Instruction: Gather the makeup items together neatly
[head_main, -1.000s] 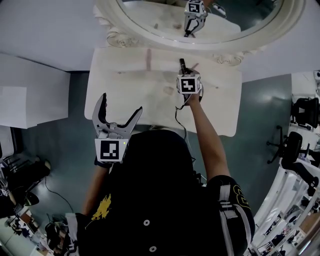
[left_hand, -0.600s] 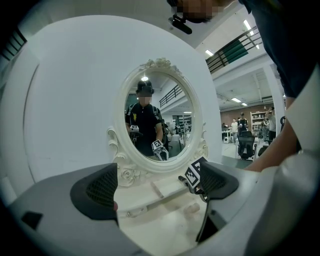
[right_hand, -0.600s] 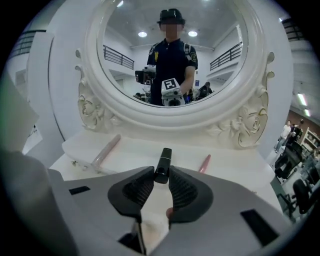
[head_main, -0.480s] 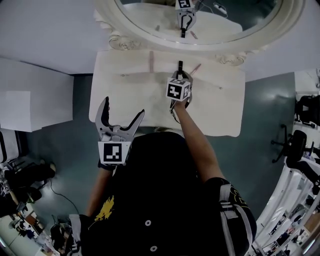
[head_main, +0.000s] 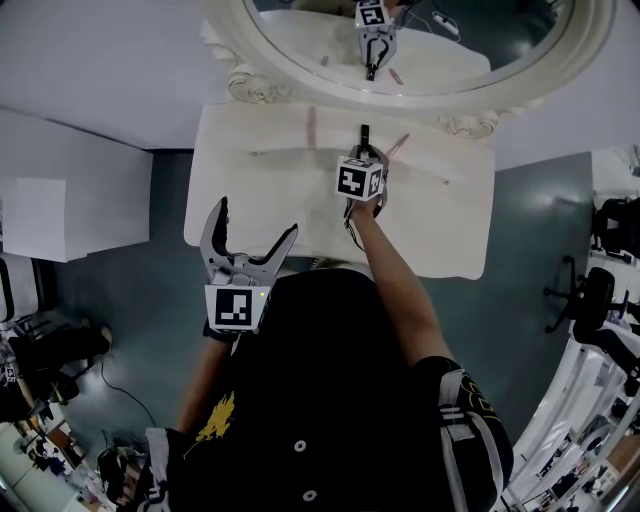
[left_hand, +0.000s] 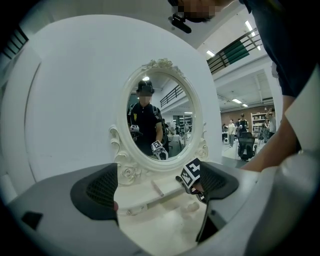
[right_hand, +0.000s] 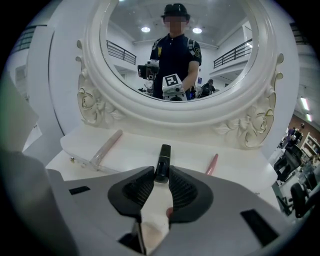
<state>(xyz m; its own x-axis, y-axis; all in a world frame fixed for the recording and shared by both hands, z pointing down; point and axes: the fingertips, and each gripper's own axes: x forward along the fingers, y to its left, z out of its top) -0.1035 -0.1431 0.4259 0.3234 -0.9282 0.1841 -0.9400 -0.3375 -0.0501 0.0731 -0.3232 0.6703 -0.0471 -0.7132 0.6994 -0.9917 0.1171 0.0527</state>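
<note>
Since a second ago my right claw (right_hand: 161, 175) has edged left along the counter (head_main: 440, 220), clenched on the black tube (right_hand: 162, 159) at upper centre. Three makeup items: that tube, one long pale stick (right_hand: 106, 148), one pink pencil (right_hand: 212, 164). The grip shows only in the right gripper view; the head view adds my left claw (head_main: 256, 217) at lower left — released, empty

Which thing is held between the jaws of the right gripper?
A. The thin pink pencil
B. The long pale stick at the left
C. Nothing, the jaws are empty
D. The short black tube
D: in the right gripper view the right gripper has its jaws closed on the near end of the black tube, while the pink pencil lies apart on the shelf.
</note>
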